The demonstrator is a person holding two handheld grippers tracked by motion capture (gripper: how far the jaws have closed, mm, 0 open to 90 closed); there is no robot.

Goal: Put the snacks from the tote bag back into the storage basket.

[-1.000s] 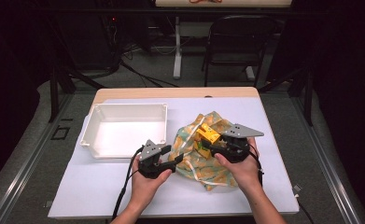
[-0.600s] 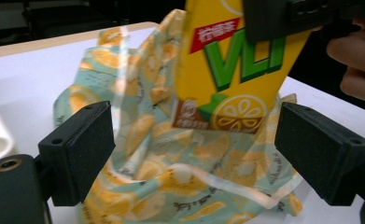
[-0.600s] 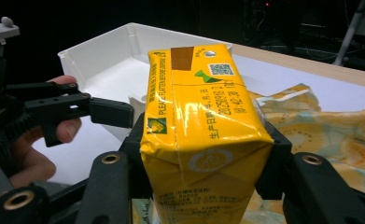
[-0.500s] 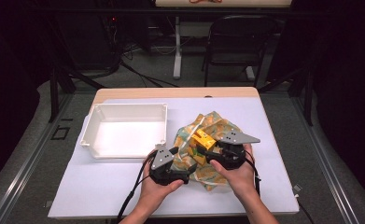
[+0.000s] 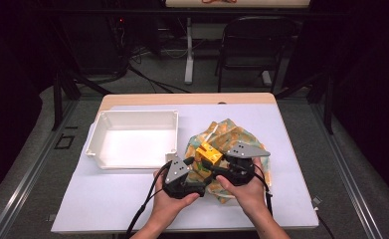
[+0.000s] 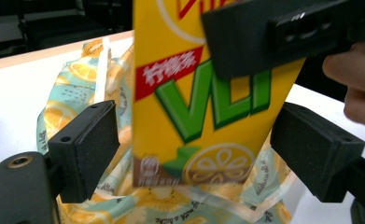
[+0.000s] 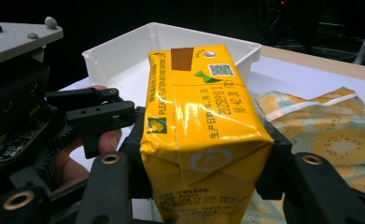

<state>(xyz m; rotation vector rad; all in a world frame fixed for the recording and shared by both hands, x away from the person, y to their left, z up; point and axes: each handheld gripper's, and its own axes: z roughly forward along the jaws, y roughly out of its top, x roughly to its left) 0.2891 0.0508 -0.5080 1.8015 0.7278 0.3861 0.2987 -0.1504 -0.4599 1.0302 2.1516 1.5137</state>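
A yellow lemon-tea carton (image 5: 208, 153) hangs just above a citrus-print plastic bag (image 5: 232, 137) on the table. My right gripper (image 5: 213, 160) is shut on the carton (image 7: 203, 126), one pad on each side wall. My left gripper (image 5: 198, 167) faces it from the left. In the left gripper view the carton (image 6: 203, 93) stands between the left gripper's (image 6: 189, 149) pads with a gap on both sides. Those jaws have just opened wide and then eased in slightly; they do not touch the carton. The right gripper's jaw crosses the carton's top there.
A white empty tray (image 5: 137, 113) lies left of the bag, its wall (image 7: 124, 51) just behind the carton. A white sheet (image 5: 291, 149) covers the table. A folding chair (image 5: 256, 45) and table legs stand on the floor beyond the far edge.
Both hands drew together near the table's front: the left gripper slid right toward the carton, and the right gripper carried the carton left and nearer. The left jaws stand wider.
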